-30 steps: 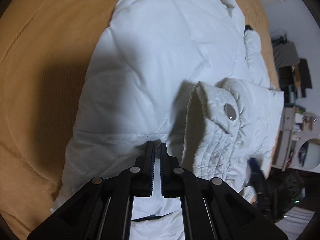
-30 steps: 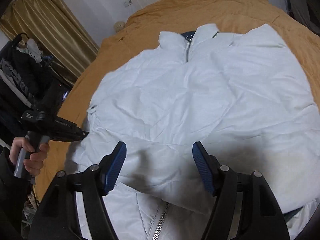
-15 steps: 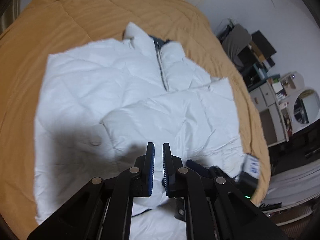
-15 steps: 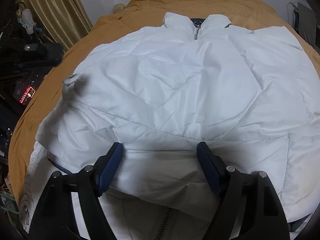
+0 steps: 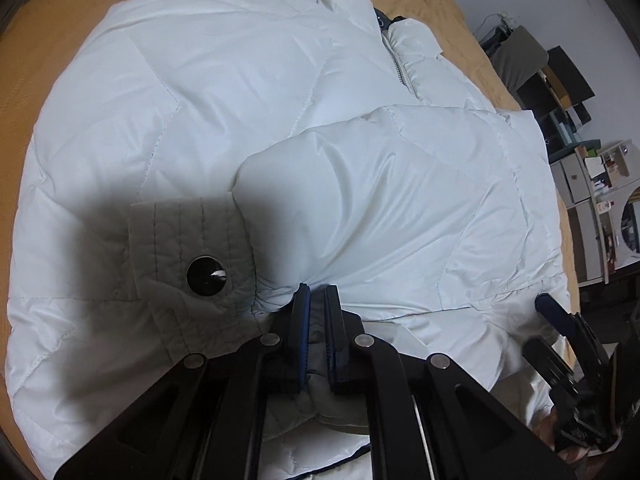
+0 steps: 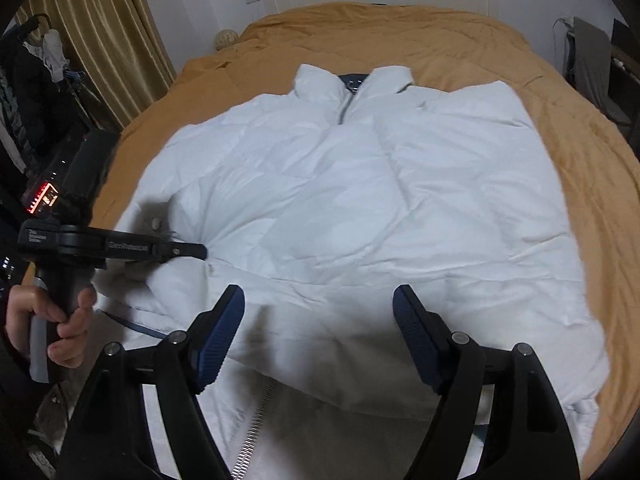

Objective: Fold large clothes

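1. My left gripper (image 5: 316,312) is pinched tight on a fold of the white sleeve (image 5: 400,208). I hold it there, just beside the cuff (image 5: 188,248), so that the whole sleeve follows my hand across the jacket's chest instead of sagging.
2. My right gripper (image 6: 318,308) hangs spread wide with nothing between its pads. It sits low over the hem near the foot edge of the bed, free, I think, to flatten or take the next corner.
3. My left hand (image 6: 52,320) grips its handle at the bed's left edge, so I reach in from the side.
4. The cuff lies flat on the body panel with its dark snap button (image 5: 207,275) facing up, which tells me the sleeve end has landed where I want it.
5. The white down jacket (image 6: 360,200) lies front up in the middle of the orange bedspread (image 6: 400,32), zipper (image 6: 345,110) running away from me. Its other sleeve looks already folded in.
6. The collar (image 6: 316,84) points toward the headboard edge, leaving the hem near me for the final fold.
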